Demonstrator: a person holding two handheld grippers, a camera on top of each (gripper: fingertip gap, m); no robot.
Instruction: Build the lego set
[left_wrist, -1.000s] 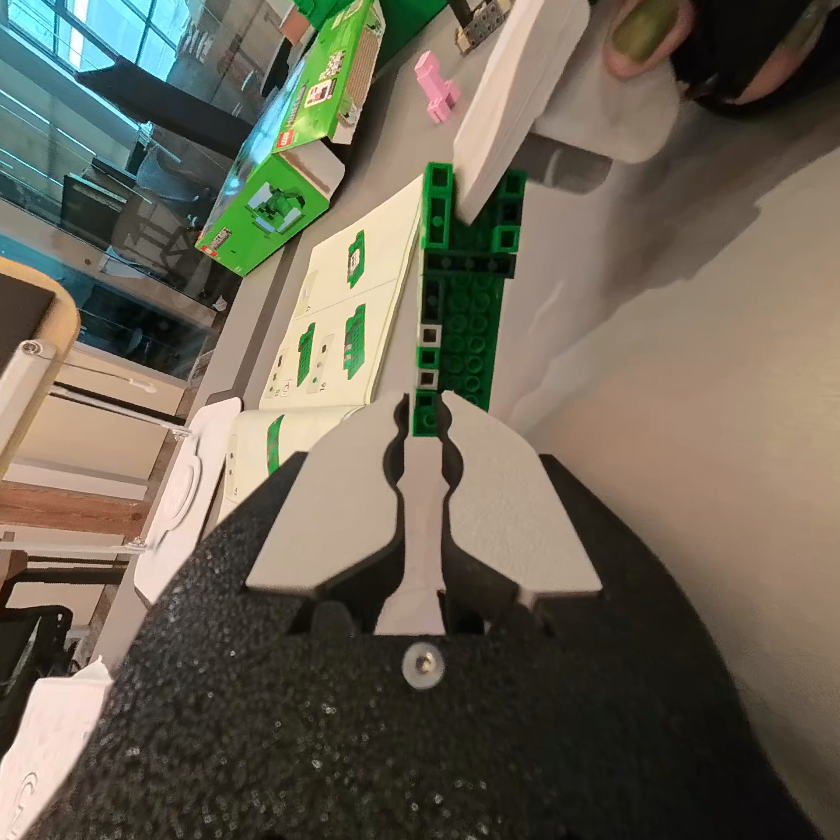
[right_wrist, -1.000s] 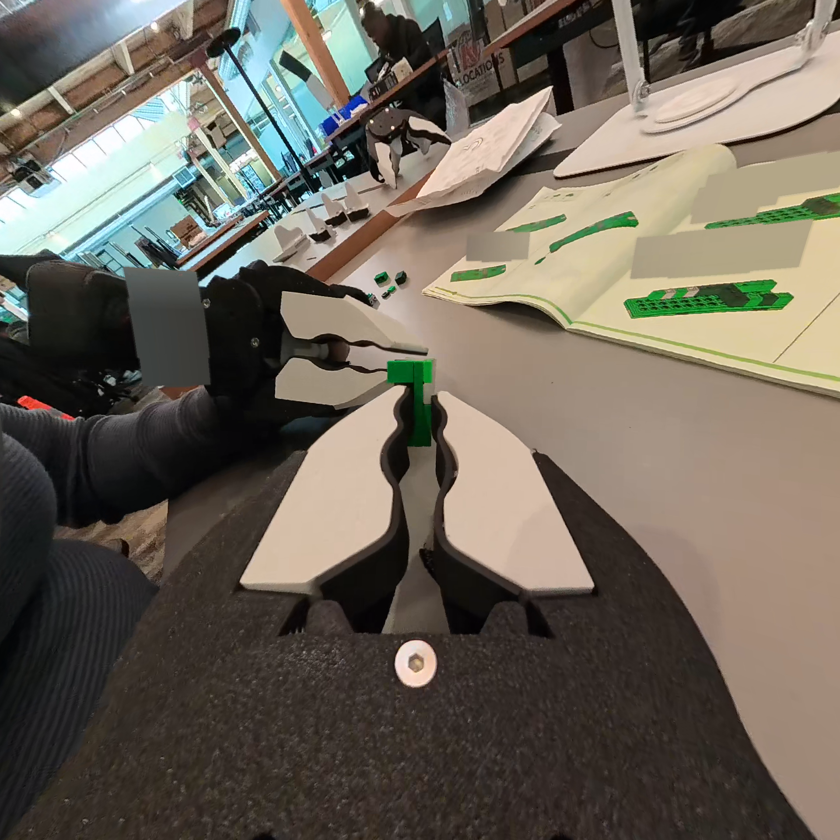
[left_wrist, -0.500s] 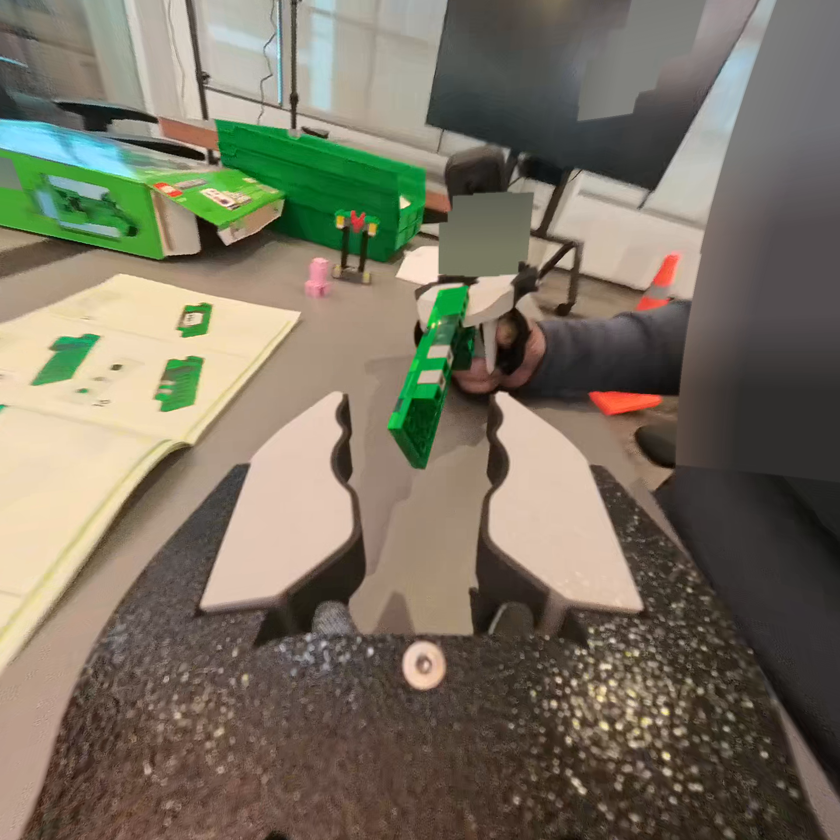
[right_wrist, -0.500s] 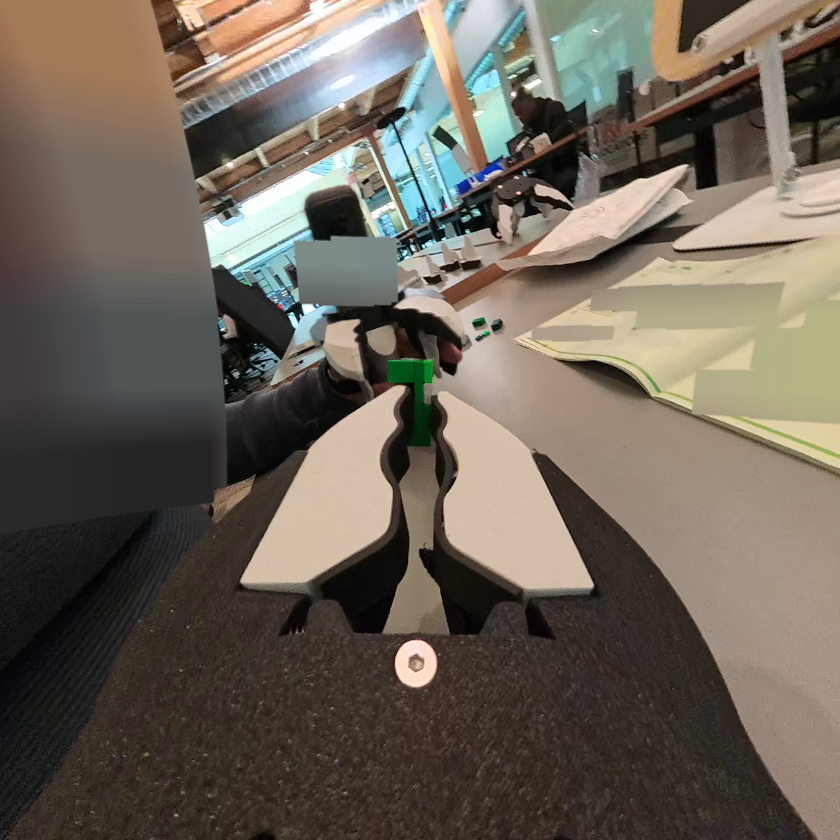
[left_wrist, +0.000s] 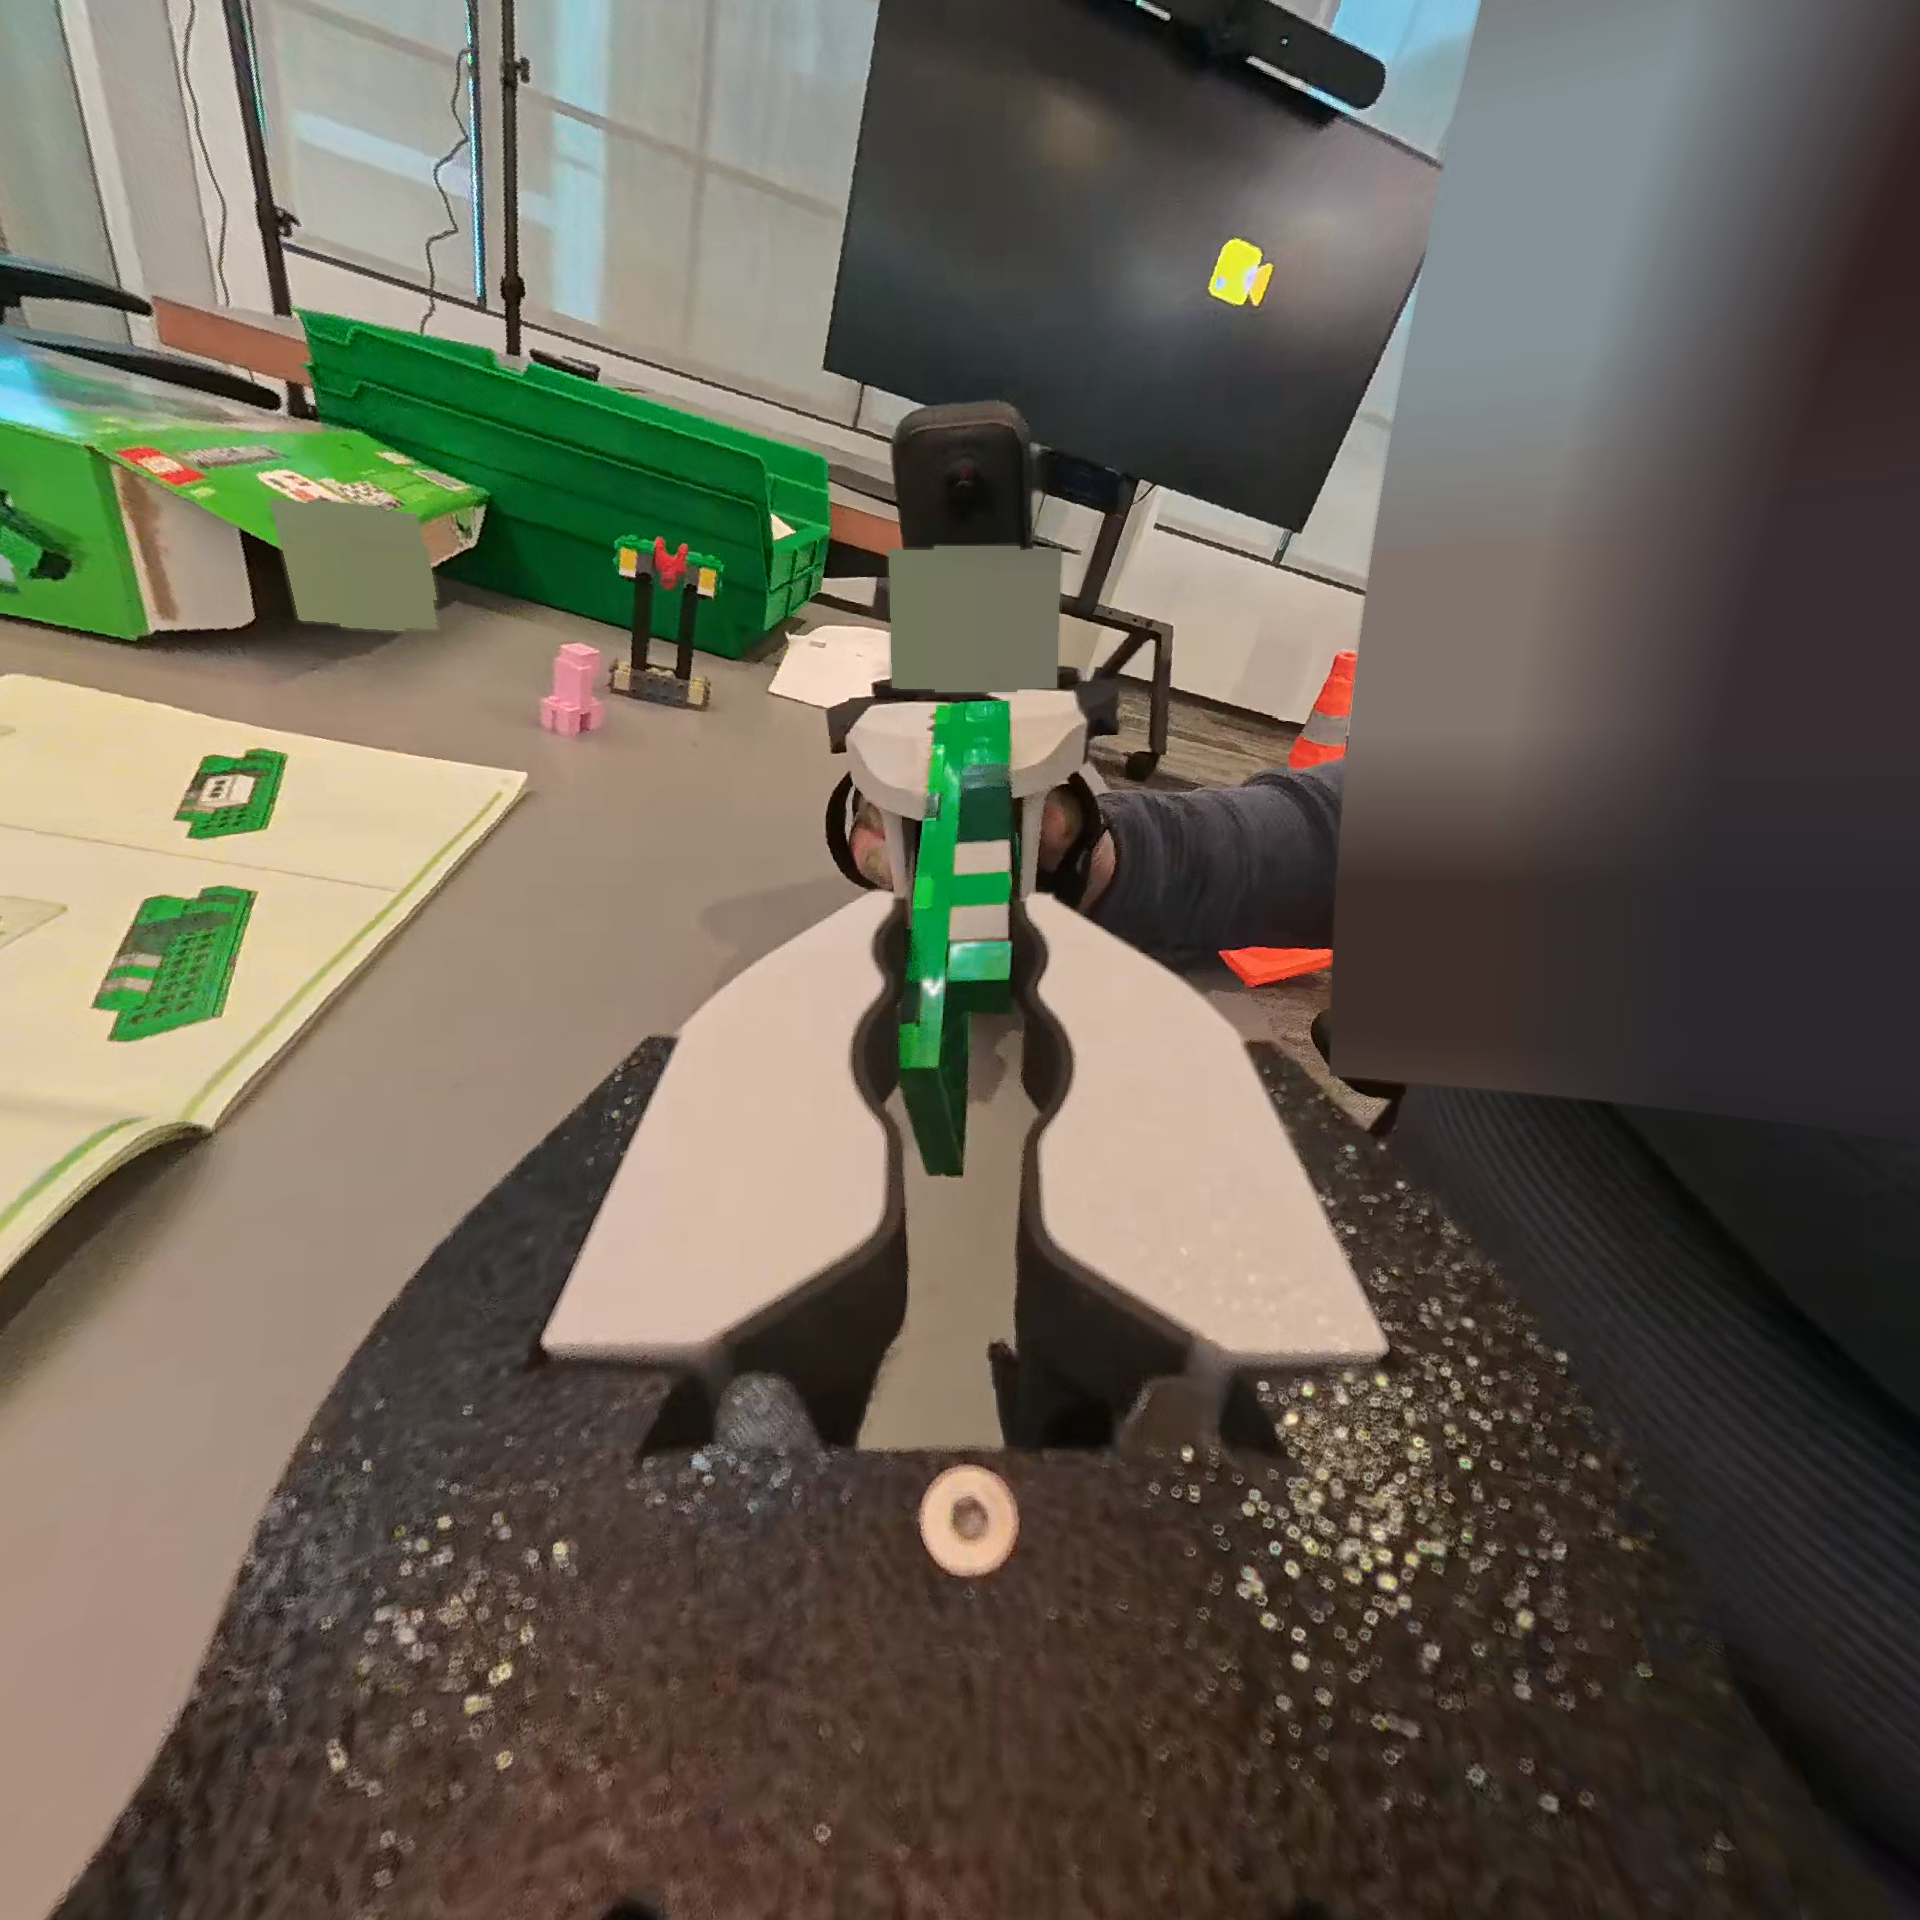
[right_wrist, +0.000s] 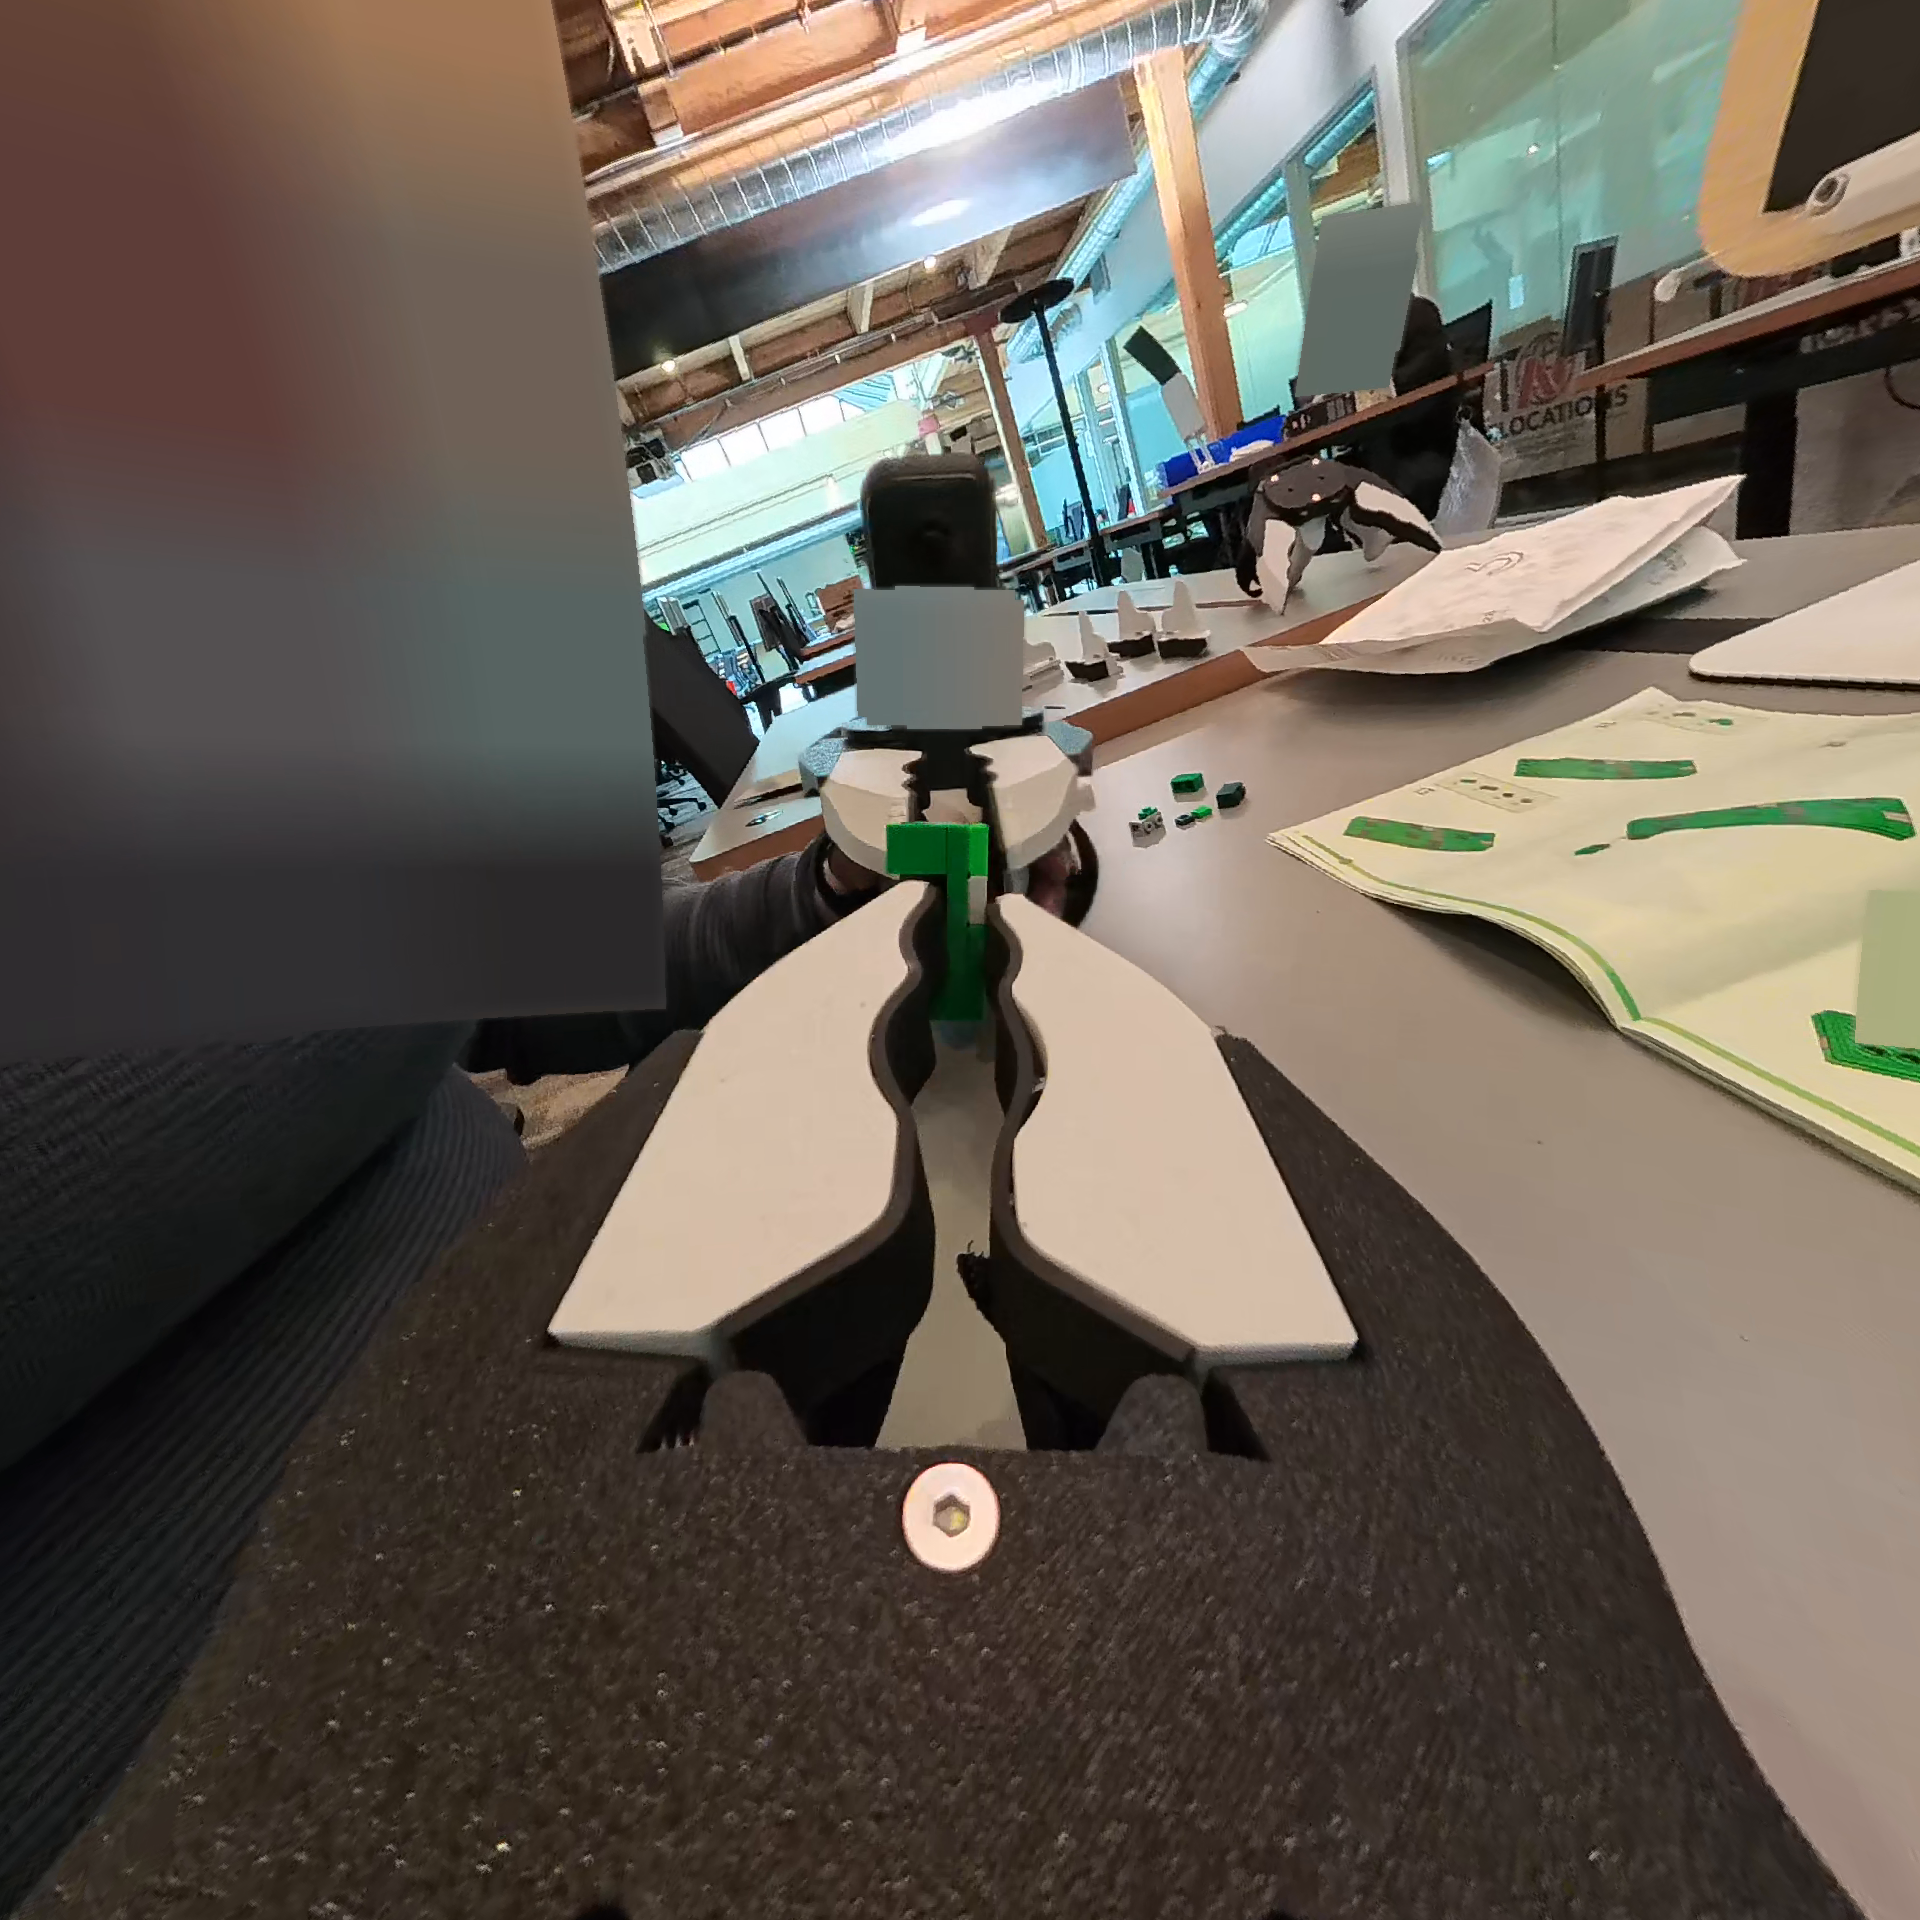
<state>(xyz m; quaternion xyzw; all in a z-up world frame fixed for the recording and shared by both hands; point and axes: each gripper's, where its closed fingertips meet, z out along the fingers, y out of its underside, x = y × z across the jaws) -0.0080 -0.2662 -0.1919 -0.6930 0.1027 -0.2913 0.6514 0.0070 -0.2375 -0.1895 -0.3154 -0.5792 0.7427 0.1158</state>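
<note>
left gripper (left_wrist: 956, 997) fingers part open, a gap on each side of the green lego strip (left_wrist: 961, 935) that sits between them; cannot tell if the pads touch it. strip is green with white blocks along its edge, held off the grey table (left_wrist: 436, 1164), and it runs from the left fingers across to the right gripper (left_wrist: 961, 774), which faces the left one and is closed on its far end.

right wrist view: right gripper (right_wrist: 951, 914) fingers nearly shut, clamped on the strip's end (right_wrist: 956, 935). left gripper (right_wrist: 948, 805) sits straight ahead, just behind the strip. a dark sleeve (right_wrist: 748, 914) leads to it.

beside the grippers an open instruction booklet (left_wrist: 208, 914) lies flat on the table, pages show green build steps. farther off a pink lego figure (left_wrist: 571, 691) stands next to a small black lego frame (left_wrist: 665, 623) with a red and yellow top. behind those, an opened green lego box (left_wrist: 114, 520) with a red logo, print too small to read, and a green bin (left_wrist: 561, 478). a dark screen (left_wrist: 1122, 270) with a yellow icon stands at the back. orange cone (left_wrist: 1325, 717) on the floor.

in the right wrist view, loose small green pieces (right_wrist: 1195, 800) lie on the table near the booklet (right_wrist: 1621, 894). white papers (right_wrist: 1507, 603) beyond. a spare gripper (right_wrist: 1320, 520) rests on the next desk. some lettering shows on a far sign.
</note>
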